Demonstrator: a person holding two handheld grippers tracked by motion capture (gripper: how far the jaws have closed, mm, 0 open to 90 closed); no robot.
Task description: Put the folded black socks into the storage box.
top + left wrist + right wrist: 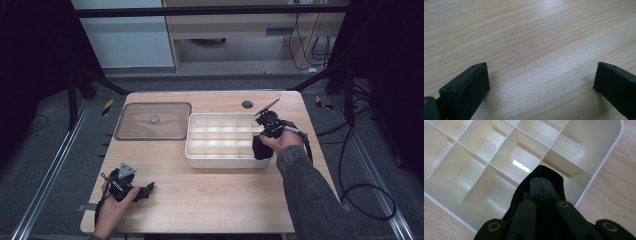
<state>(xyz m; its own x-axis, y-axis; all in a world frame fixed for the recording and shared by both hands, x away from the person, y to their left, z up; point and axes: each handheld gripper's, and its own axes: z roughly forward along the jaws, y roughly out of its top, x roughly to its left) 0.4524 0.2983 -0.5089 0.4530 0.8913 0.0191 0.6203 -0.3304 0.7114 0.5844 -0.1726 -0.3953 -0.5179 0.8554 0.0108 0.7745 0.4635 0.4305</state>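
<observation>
Hanging over the near right corner of the white divided tray (195,150), the right gripper (261,148) has its jaws pressed together on a piece of black cloth (548,173). In the right gripper view the cloth wraps the jaw tips and drapes down both sides, so its full shape and size stay hidden; the lower part is cut off behind the gripper body. Whether the cloth touches the tray's dividers cannot be told. In the high view the cloth (259,149) is a dark lump at the tray's front wall, partly covered by the person's right hand (285,140).

Left gripper (148,189) lies low on the wooden table (210,200) near the front left edge, jaws spread wide with bare wood between them; the left gripper view cuts off both jaws at the frame edges.

A clear lid (154,120) lies flat on the table, just left of the tray. Its small round centre piece is too small to make out.
</observation>
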